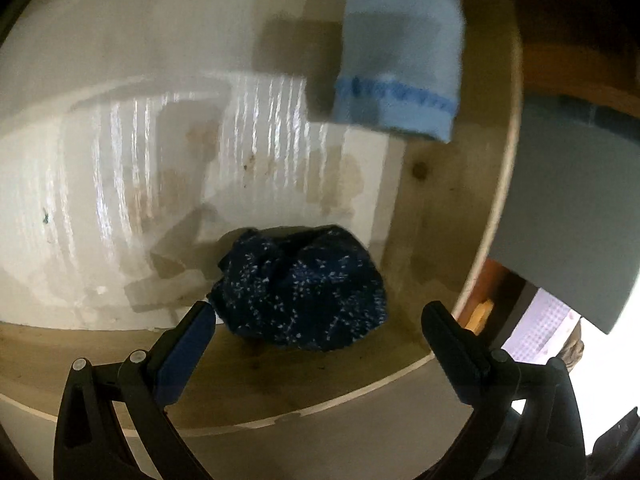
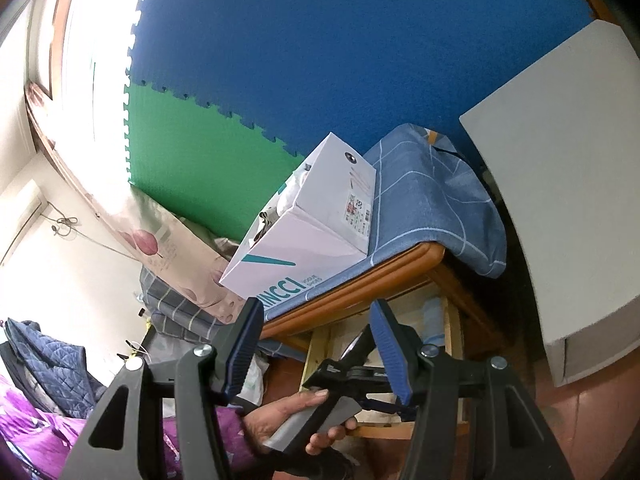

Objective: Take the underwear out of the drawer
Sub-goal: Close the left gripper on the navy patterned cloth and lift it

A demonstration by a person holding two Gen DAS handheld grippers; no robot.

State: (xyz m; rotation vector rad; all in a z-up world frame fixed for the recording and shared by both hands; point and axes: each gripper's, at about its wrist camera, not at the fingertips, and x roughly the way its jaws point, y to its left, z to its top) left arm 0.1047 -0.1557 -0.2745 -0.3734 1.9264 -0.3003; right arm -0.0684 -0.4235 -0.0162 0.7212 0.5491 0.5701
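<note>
The left gripper [image 1: 318,322] hangs open over the drawer [image 1: 460,240], its fingers either side of the dark speckled underwear [image 1: 300,292] without pressing on it. That bundle lies in the near corner on the pale drawer floor; a light blue sock [image 1: 400,60] lies further back. The right gripper [image 2: 316,346] stands half open and empty, aimed at a white box [image 2: 312,232] on the bed. Nothing is out yet: the grasp and lift are still to do.
</note>
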